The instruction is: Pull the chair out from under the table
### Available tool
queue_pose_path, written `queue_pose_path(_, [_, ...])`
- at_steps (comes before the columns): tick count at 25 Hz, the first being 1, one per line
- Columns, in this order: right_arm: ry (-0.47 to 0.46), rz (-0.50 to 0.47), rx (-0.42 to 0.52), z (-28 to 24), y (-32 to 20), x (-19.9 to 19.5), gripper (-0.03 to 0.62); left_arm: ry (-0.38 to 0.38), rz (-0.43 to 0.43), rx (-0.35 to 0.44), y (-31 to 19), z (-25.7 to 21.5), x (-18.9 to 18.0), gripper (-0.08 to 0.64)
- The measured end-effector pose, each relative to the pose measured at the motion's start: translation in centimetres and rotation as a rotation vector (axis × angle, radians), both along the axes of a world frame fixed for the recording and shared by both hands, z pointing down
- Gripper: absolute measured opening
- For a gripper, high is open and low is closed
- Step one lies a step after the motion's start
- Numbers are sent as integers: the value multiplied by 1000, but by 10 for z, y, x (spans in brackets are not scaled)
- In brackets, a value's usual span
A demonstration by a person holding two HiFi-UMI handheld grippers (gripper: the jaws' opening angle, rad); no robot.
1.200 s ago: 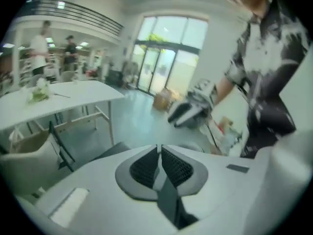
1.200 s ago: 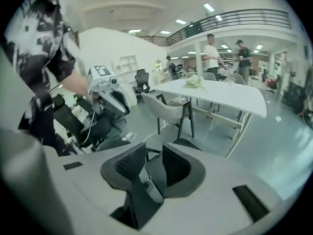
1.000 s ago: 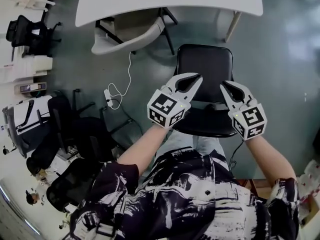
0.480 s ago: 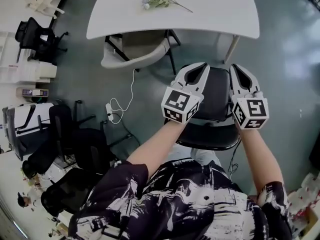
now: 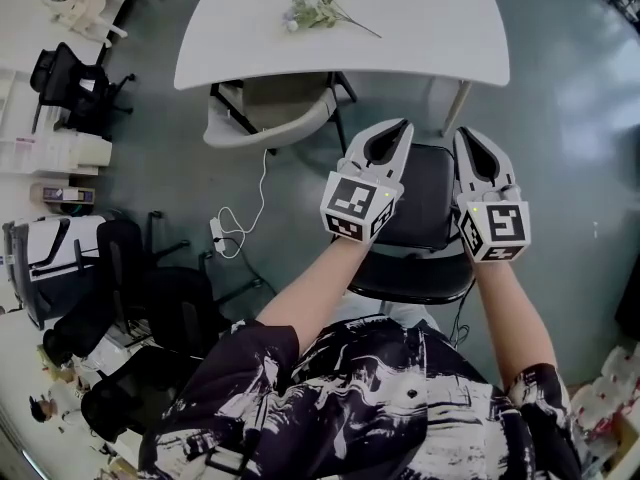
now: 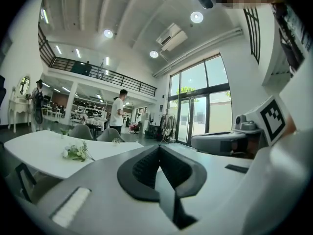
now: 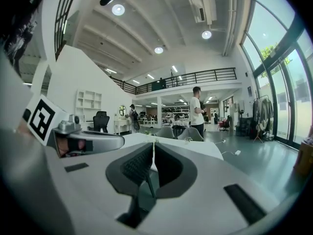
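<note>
Right hand-held gripper [image 5: 465, 135] over chair [image 5: 425, 193] — black, padded

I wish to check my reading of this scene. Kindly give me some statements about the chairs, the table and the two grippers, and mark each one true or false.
1. The left gripper and the right gripper both have their jaws shut with nothing between them. True.
2. The black chair is tucked under the white table. False: it stands clear of the table, in front of the person. The grey chair is the one partly under it.
3. A small bunch of flowers lies on the white table. True.
4. The left gripper is clamped on the black chair's backrest. False: it is held in the air above the chair and grips nothing.
5. A white cable lies on the floor to the left of the black chair. True.
</note>
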State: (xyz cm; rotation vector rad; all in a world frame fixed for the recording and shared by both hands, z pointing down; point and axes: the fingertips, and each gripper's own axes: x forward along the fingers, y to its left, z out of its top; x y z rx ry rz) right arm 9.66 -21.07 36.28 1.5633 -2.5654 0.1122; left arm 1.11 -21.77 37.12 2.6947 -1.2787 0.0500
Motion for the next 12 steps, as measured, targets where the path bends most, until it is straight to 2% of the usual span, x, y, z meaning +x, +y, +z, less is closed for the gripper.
queue_pose_path(9, [12, -29, 135, -80, -5, -1, 12, 9, -6, 100, -15, -69, 0, 5])
queue_pose_path(12, [11, -33, 149, -94, -2, 1, 12, 7, -8, 116, -13, -85, 1, 6])
